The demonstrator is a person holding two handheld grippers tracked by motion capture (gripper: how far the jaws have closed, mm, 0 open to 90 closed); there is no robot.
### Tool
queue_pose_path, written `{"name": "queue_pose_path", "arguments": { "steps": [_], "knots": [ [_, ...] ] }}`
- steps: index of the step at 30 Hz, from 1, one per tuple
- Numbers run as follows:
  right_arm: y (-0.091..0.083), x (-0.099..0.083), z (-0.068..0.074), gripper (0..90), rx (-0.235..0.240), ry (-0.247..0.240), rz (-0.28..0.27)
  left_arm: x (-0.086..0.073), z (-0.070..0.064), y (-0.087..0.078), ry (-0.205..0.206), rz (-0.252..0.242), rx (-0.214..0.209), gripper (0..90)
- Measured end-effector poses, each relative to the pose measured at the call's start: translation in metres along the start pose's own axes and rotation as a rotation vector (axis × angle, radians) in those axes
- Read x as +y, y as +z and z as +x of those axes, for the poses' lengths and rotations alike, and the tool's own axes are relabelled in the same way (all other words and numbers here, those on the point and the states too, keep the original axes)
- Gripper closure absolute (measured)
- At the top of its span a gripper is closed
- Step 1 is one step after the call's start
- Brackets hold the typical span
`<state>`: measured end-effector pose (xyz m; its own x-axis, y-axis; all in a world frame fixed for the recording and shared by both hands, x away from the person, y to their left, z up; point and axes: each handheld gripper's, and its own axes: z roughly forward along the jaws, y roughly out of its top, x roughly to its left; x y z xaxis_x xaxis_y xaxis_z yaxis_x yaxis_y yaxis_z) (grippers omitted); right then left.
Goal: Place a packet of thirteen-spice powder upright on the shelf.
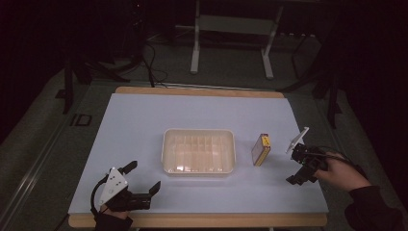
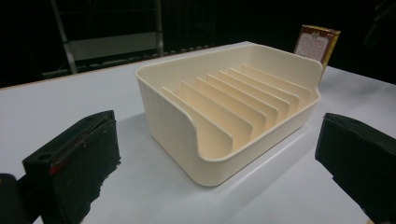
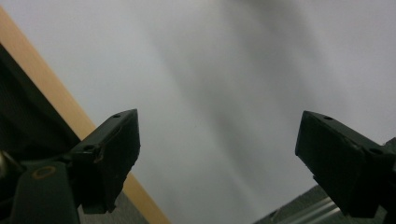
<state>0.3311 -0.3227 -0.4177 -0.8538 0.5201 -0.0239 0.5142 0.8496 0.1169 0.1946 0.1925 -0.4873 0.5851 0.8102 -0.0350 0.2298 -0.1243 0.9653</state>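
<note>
A cream plastic tray [image 1: 198, 131] with several upright dividers sits at the middle of the pale table. To its right a small yellow and brown box [image 1: 261, 149] stands on edge. My left gripper [image 1: 142, 177] rests near the front left corner, open, with nothing between its jaws. In the left gripper view the open left gripper [image 2: 215, 158] faces the tray [image 2: 168, 116], and the box [image 2: 317, 44] stands behind it. A hand holds my right gripper [image 1: 300, 168] at the table's right edge, right of the box. The right gripper [image 3: 215, 144] is open over bare table.
The pale mat [image 1: 144, 120] lies on a wooden table whose edge [image 3: 56, 98] shows in the right gripper view, which is blurred. Beyond the table, white metal stand legs [image 1: 195, 53] and cables [image 1: 151, 62] are on the dark floor.
</note>
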Motion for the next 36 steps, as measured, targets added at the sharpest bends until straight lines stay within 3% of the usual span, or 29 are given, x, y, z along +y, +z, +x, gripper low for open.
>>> {"name": "queue_pose_path", "arguments": {
  "steps": [3,7,18,21,25,29,32,36],
  "knots": [
    [0.001,0.001,0.001,13.6,0.028,-0.028,0.033,0.0,0.0,0.0,0.003,0.0,-0.001,0.0],
    [0.004,0.003,0.006,13.9,0.051,-0.105,0.087,0.0,-0.001,0.0,0.005,0.002,-0.004,0.0],
    [0.004,0.01,0.024,14.1,0.086,-0.275,0.16,0.0,-0.001,0.001,0.012,0.007,-0.011,0.0],
    [0.003,0.013,0.028,14.0,0.095,-0.296,0.162,0.0,-0.001,0.001,0.014,0.01,-0.012,0.0],
    [0.003,0.019,0.032,14.1,0.142,-0.321,0.151,0.0,-0.002,0.002,0.015,0.009,-0.015,0.0],
    [0.003,0.024,0.036,14.2,0.138,-0.344,0.157,0.0,-0.001,0.002,0.012,0.012,-0.017,0.0],
    [0.002,0.028,0.039,14.5,0.168,-0.349,0.136,0.0,-0.001,0.002,0.013,0.012,-0.019,0.0],
    [0.001,0.033,0.043,14.5,0.157,-0.37,0.145,0.0,-0.001,0.002,0.01,0.013,-0.021,0.0]
  ]
}}
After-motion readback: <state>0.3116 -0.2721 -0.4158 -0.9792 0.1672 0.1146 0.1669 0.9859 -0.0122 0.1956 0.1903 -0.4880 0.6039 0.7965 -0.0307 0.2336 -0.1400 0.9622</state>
